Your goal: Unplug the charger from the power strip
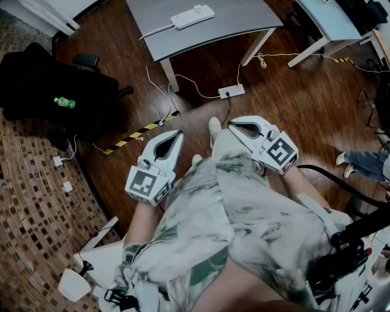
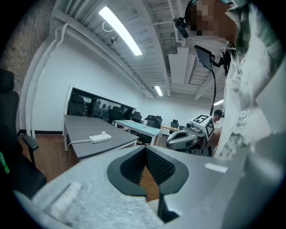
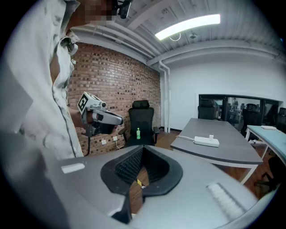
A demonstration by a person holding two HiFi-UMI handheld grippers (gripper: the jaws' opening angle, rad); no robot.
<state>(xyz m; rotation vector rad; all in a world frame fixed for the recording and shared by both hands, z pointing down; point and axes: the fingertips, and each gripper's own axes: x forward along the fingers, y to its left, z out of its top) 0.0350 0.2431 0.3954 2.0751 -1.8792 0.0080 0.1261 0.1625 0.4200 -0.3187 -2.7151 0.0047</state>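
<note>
A white power strip (image 1: 192,16) lies on a grey table (image 1: 244,18) far ahead of me, with a small white charger (image 1: 198,8) plugged into it and a white cable running off its left end. My left gripper (image 1: 178,134) and right gripper (image 1: 233,125) are held close in front of my body, well short of the table, both shut with nothing between the jaws. The left gripper view shows the strip (image 2: 100,138) beyond its closed jaws (image 2: 145,150). In the right gripper view the strip (image 3: 206,141) and charger (image 3: 210,137) sit off to the right of its closed jaws (image 3: 142,150).
A second power strip (image 1: 231,91) lies on the wood floor under the table, amid loose cables and yellow-black tape (image 1: 137,134). A black office chair (image 1: 55,85) holding a green bottle (image 1: 64,102) stands at the left. Another table (image 1: 329,24) and a person's feet (image 1: 359,163) are at the right.
</note>
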